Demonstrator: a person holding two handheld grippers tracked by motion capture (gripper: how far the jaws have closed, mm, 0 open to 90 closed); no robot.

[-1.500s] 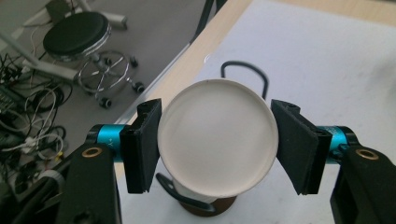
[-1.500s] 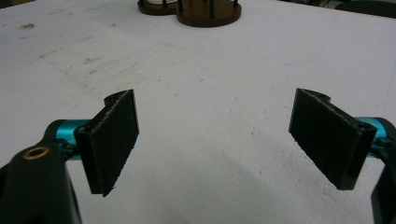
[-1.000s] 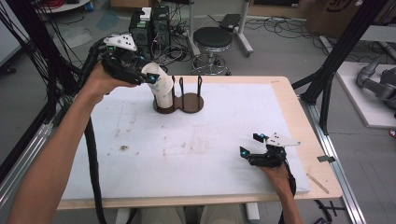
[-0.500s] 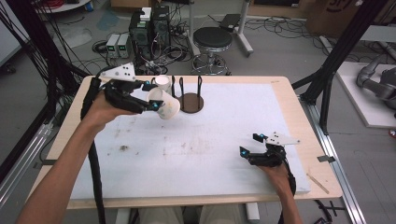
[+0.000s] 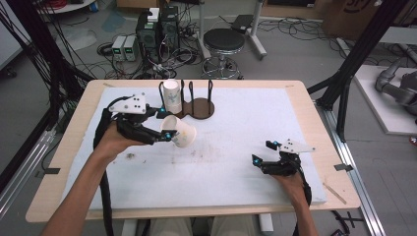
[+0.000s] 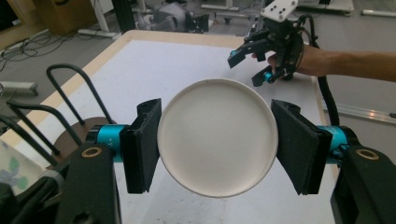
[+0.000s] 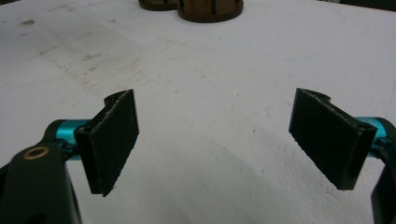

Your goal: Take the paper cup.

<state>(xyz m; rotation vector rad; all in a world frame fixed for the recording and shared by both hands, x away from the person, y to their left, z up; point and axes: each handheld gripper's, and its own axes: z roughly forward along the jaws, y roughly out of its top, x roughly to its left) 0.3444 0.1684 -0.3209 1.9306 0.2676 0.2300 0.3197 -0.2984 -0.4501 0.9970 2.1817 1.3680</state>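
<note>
A: Status?
B: Left gripper [image 5: 166, 132] clamped on a paper cup [image 5: 180, 131], lying sideways above the table [image 5: 236, 184], near its far-left part. One cup [image 5: 171, 95] sits in the rack [image 5: 196, 105] at the far edge.
A: Right gripper [image 5: 269, 153]?
B: Wide open, holding nothing, near-right corner. Cup not yet set down, I'd say.
</note>
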